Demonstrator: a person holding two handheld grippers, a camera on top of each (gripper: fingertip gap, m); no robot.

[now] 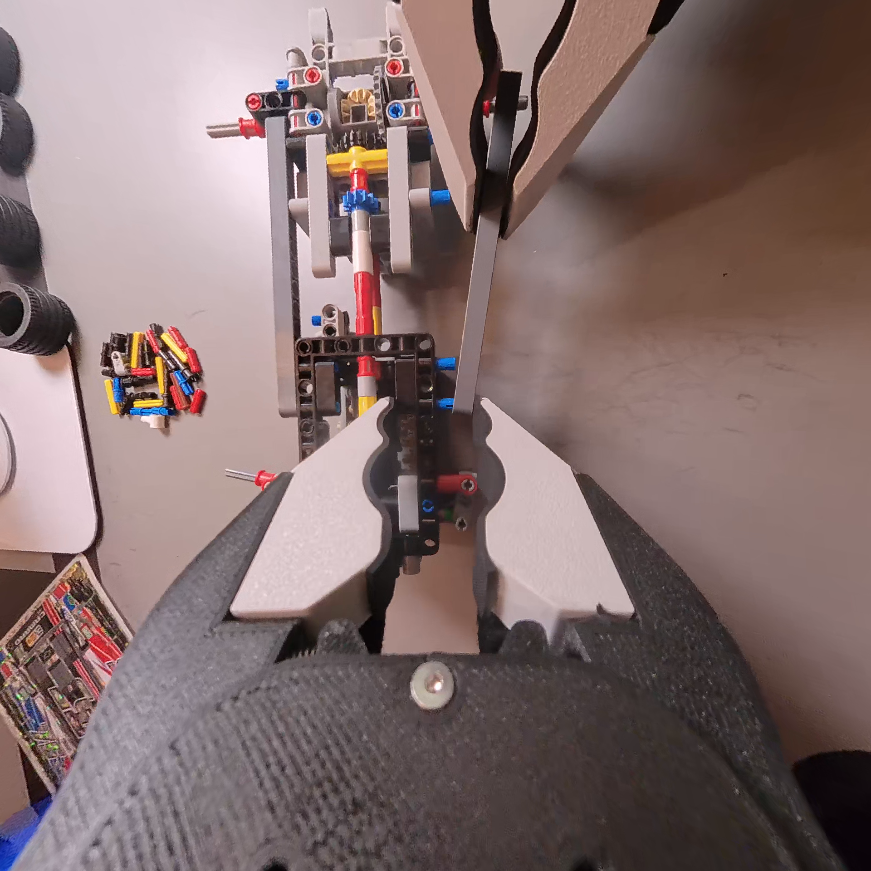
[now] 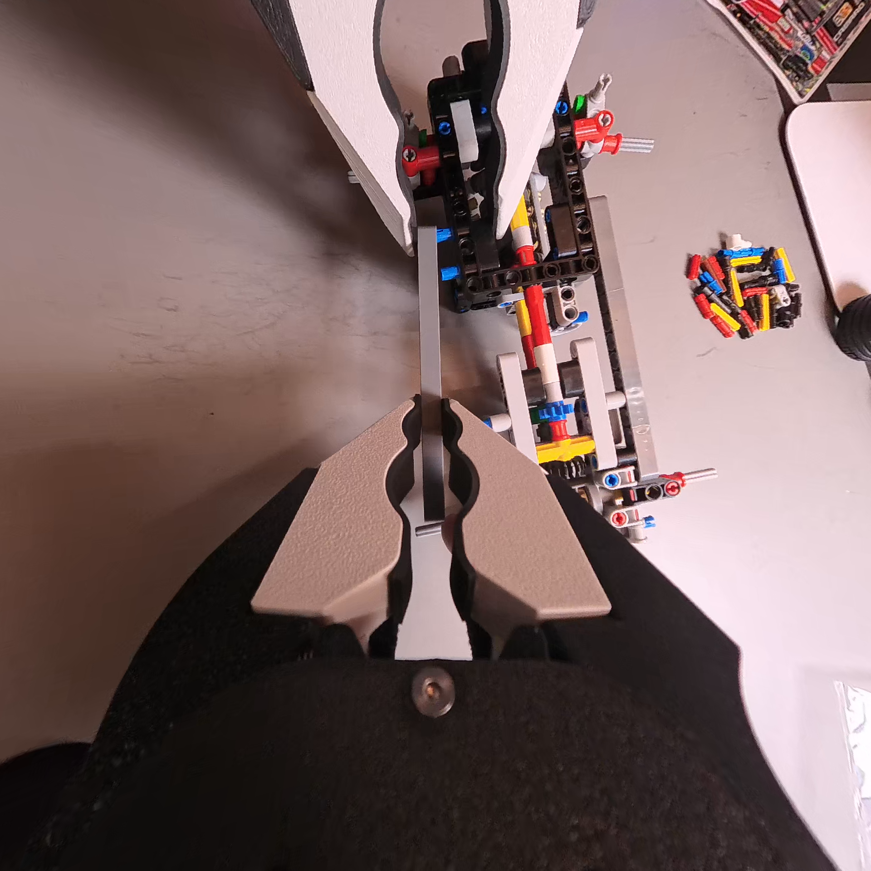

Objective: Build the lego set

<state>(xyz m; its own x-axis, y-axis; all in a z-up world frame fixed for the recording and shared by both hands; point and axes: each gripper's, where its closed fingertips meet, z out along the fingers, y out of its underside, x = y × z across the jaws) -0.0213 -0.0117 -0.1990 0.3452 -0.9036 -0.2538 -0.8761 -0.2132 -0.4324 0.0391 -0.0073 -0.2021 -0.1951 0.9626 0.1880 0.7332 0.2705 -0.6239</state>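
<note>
Printed booklet [image 1: 56, 631] beside lego chassis [image 1: 358, 264]

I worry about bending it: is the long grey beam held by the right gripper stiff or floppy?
Probably stiff: the long grey beam runs straight from the right gripper toward the blue pins without sagging. Likely light, since the grip near one end carries it. Its smooth faces may slip or pivot between the fingers when pushed.

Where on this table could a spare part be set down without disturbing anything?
Free: the bare table beside the grey beam, on the side away from the lego chassis. Crowded: between chassis and pin pile, with tyres and booklet beyond.
</note>
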